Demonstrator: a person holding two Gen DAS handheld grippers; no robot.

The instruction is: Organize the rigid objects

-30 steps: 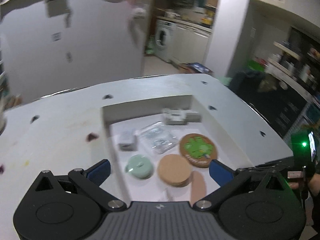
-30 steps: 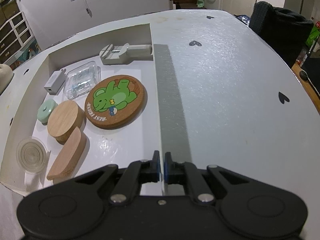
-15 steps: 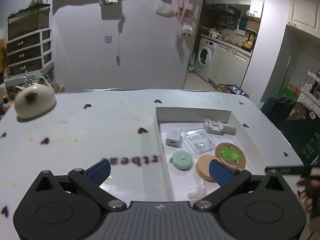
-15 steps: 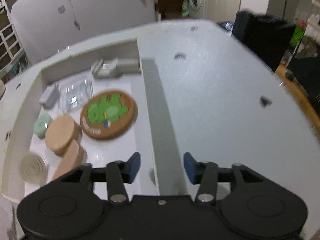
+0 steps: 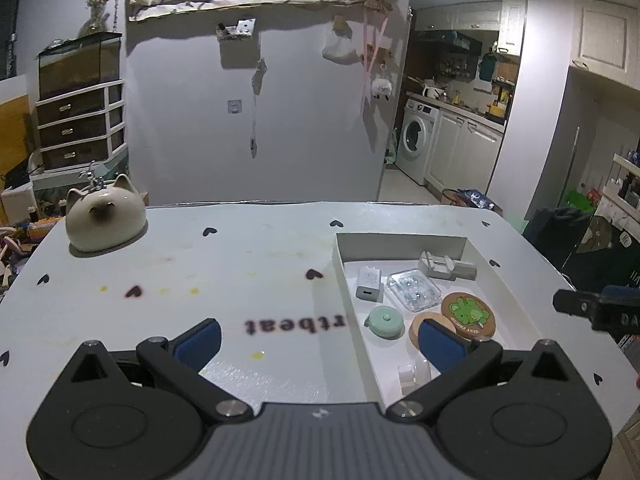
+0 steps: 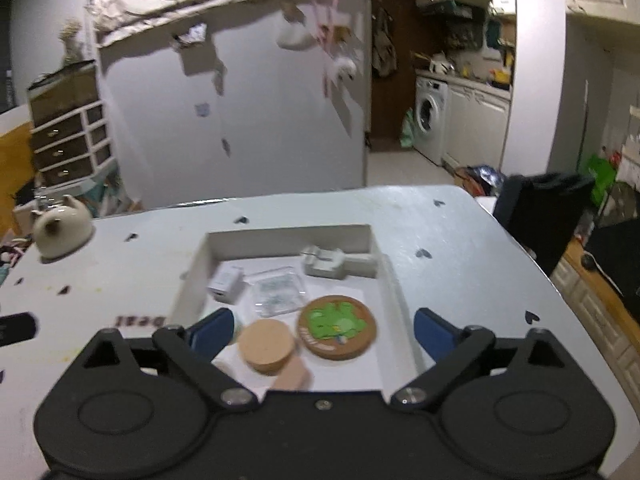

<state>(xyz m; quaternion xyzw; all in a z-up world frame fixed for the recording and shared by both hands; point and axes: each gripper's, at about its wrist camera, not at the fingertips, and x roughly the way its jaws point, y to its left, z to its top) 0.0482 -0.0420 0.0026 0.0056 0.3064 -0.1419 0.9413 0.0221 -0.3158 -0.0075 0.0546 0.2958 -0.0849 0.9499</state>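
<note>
A shallow white box (image 5: 344,276) (image 6: 192,276) sits on the white table. It holds a green-printed cork coaster (image 5: 468,314) (image 6: 337,326), a plain cork coaster (image 6: 266,345), a mint round case (image 5: 385,322), a white charger (image 5: 369,284) (image 6: 227,284), a clear plastic case (image 5: 414,290) (image 6: 278,292) and a grey clip tool (image 5: 446,266) (image 6: 336,265). My left gripper (image 5: 318,340) is open and empty, above the table beside the box's left wall. My right gripper (image 6: 322,330) is open and empty, above the box's near end.
A cream cat-shaped pot (image 5: 105,216) (image 6: 60,228) stands at the table's far left. Black heart marks and mirrored lettering (image 5: 296,323) are on the tabletop. A dark chair (image 6: 540,216) stands off the right edge. Drawers and a washing machine stand beyond.
My right gripper let go of the box's right wall, opened wide and pulled back and up. My left gripper drew back and left, tilting up to show the room.
</note>
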